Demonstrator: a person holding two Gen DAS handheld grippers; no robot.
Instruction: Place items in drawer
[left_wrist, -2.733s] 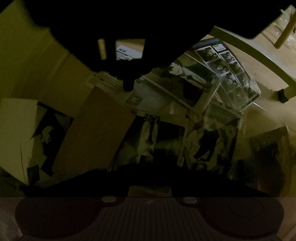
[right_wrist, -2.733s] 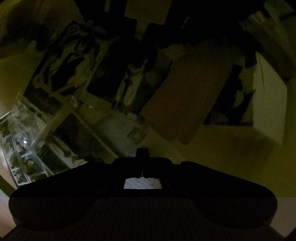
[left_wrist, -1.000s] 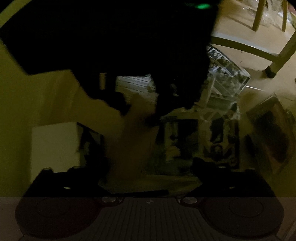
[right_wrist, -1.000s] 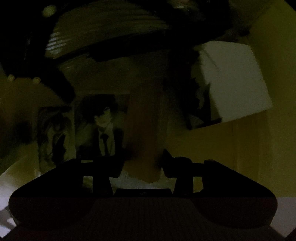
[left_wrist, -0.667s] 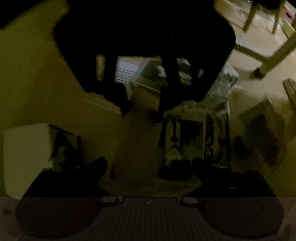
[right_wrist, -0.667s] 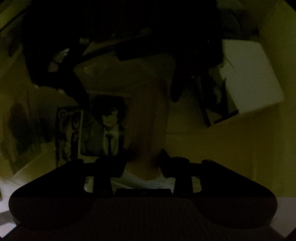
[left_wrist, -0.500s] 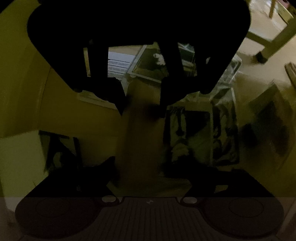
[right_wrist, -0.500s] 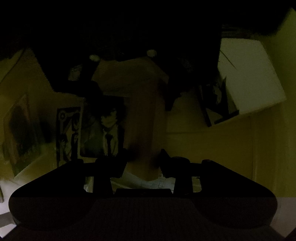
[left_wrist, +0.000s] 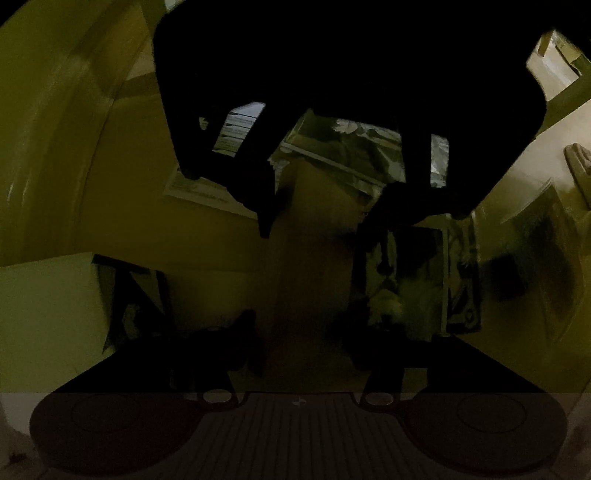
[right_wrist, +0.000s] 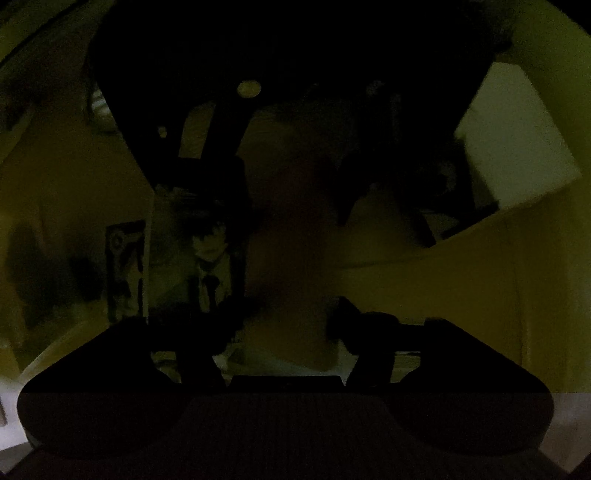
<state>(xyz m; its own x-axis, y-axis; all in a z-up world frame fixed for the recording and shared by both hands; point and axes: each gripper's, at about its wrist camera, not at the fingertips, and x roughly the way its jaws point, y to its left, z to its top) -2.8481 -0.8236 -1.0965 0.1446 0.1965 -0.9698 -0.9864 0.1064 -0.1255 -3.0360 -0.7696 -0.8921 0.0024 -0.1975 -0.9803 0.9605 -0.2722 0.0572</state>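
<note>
In the left wrist view, which is very dark, we look along the left tool (left_wrist: 303, 332). Its two fingers stand apart, one on each side of the near end of a long brown card (left_wrist: 314, 266). We cannot tell whether they press on its edges or only flank it. The card runs straight away from us to the right tool (left_wrist: 317, 221), which faces us as a black mass and straddles the far end in the same way. We judge that the tools take the card at opposite ends so that a thin, flat piece can be lifted level without bending. The card lies over the yellow surface (left_wrist: 207, 251) among loose pictures. An illustrated print (left_wrist: 406, 280) sits just beside its right edge, glossy photo sheets (left_wrist: 351, 147) lie past its far end, and a white box (left_wrist: 44, 302) stands towards the left edge. We cannot make out whether this surface is the drawer bottom.

In the right wrist view, darker still, the right tool (right_wrist: 284, 325) also shows its fingers parted, with the card (right_wrist: 295, 258) blurred between them. Again the grip itself is hidden from us. The left tool (right_wrist: 295, 192) looms opposite. The print of a figure in a tie (right_wrist: 210, 258) now lies left of the card, and the white box (right_wrist: 517, 147) sits at the upper right. We take the card to be the item in hand, not yet clearly put away.
</note>
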